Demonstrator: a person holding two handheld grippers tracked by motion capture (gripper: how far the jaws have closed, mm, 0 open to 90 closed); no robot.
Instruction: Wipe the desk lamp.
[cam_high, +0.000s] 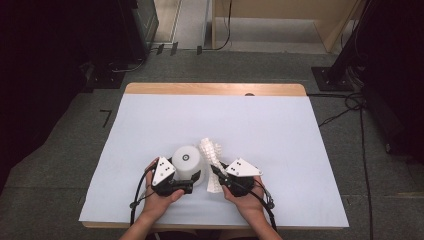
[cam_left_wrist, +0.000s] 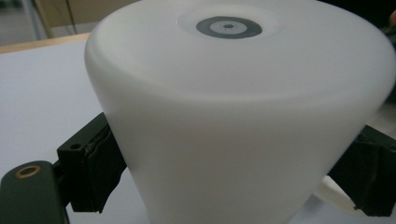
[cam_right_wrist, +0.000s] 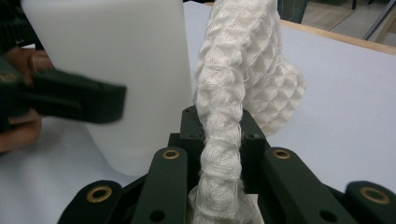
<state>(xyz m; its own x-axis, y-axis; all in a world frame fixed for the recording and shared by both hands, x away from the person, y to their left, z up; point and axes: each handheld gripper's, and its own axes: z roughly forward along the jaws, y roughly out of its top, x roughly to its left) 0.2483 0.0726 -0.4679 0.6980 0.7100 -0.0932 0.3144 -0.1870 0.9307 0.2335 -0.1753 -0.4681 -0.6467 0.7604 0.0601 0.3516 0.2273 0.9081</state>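
A white plastic cup (cam_high: 188, 161) stands at the near middle of the table, its closed end with a grey ring (cam_left_wrist: 229, 26) facing up. My left gripper (cam_high: 192, 186) is shut on the cup (cam_left_wrist: 243, 116), one black pad (cam_left_wrist: 93, 172) pressing on each side of its lower wall. A white waffle-weave cloth (cam_high: 210, 150) rises in a twisted bundle just right of the cup. My right gripper (cam_high: 216, 171) is shut on the cloth (cam_right_wrist: 233, 79), which runs up between its jaws. In the right gripper view the cup (cam_right_wrist: 126, 70) is beside the cloth, and the left gripper's jaw crosses its wall.
A pale sheet (cam_high: 260, 125) covers the wooden table (cam_high: 215, 89). Dark stands and cables (cam_high: 350, 105) are on the floor to the right and behind. A person's hands (cam_high: 160, 202) hold both grippers near the front edge.
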